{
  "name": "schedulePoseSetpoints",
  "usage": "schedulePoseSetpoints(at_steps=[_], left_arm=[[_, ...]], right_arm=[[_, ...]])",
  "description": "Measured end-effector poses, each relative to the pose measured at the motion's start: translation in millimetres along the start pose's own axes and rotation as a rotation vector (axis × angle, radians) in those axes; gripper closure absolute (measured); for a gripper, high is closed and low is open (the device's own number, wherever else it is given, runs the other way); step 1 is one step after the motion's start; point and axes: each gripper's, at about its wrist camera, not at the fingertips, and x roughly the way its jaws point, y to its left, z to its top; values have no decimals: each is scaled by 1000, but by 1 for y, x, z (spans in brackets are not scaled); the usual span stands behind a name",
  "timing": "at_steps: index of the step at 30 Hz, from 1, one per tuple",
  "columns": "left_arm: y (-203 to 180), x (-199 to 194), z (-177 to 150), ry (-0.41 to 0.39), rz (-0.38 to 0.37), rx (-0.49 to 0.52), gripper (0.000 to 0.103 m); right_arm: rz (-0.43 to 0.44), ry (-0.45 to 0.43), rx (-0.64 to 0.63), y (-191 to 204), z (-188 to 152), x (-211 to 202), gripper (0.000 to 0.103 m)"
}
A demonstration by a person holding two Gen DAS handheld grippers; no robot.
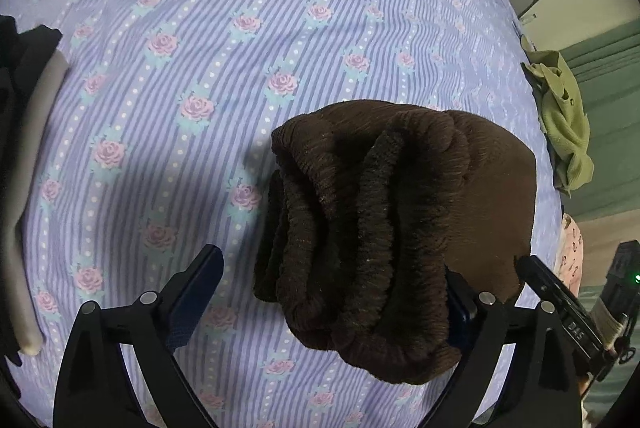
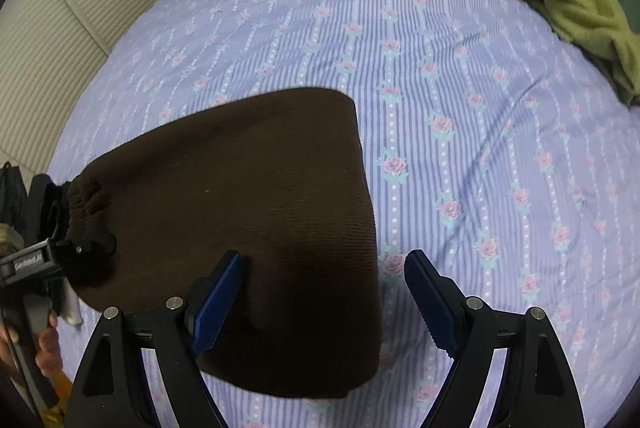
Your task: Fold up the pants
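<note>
Each fisheye camera sits on its gripper and looks steeply down along the two fingers at the floral bedsheet (image 1: 168,76), at close range. Both views share the folded brown pants (image 2: 248,212) and the green garment (image 2: 580,16) at the bed's edge. The right wrist view also catches the left gripper (image 2: 76,248) at its left margin.

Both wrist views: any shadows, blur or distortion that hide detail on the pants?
Left wrist view: sharp; fisheye bends the bedsheet stripes; a soft shadow lies left of the brown pants. Right wrist view: sharp too; the dark pants lose knit texture in a shadowed patch near the bottom edge.
</note>
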Motion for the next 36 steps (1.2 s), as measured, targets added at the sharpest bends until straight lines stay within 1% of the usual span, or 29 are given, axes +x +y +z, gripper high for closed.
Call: schedulePoseSetpoints(at_steps=[3,7,10,12,14,19,21,22,23,24,25,27,29,30,31,32,33,36], left_arm=[[-1,5,2,-2,-12,5,5],[-2,18,5,15,-39,8,5],[1,31,4,24,-57,-1,1],[5,39,4,29,-80,-25,0],[7,46,3,27,-105,-45,0],[13,54,2,10,-152,-93,0],[16,54,2,10,-184,-135,7],[15,52,2,8,-184,-151,9],[13,49,1,8,-183,-154,17],[13,46,1,7,-178,-153,24],[10,41,1,6,-166,-151,28],[3,30,1,-3,-137,-124,40],[-12,20,-1,-16,-91,-66,45],[-19,13,-3,-28,-72,-31,47],[-26,6,-5,-42,-62,-5,48],[-31,-1,-7,-59,-57,12,49],[-34,-11,-10,-76,-59,25,50],[-38,-44,-21,-113,-101,39,50]], right_arm=[[1,29,24,-4,-1,15,20],[13,53,49,-9,-4,31,19],[37,77,95,-19,-4,46,11],[68,104,142,-27,-7,60,9],[117,132,206,-37,-9,73,8],[157,136,243,-38,-12,88,7],[165,143,248,-35,-11,91,8],[169,146,252,-34,-9,91,13],[185,150,259,-33,-7,90,25],[200,155,266,-31,-6,89,28],[194,159,267,-28,-3,86,32],[181,157,246,-22,0,80,39],[170,151,233,-19,1,71,49],[163,143,227,-16,1,64,52],[153,128,216,-13,2,55,56],[153,113,205,-10,2,47,63],[160,96,195,-8,2,38,63],[140,15,131,9,-4,-7,65]])
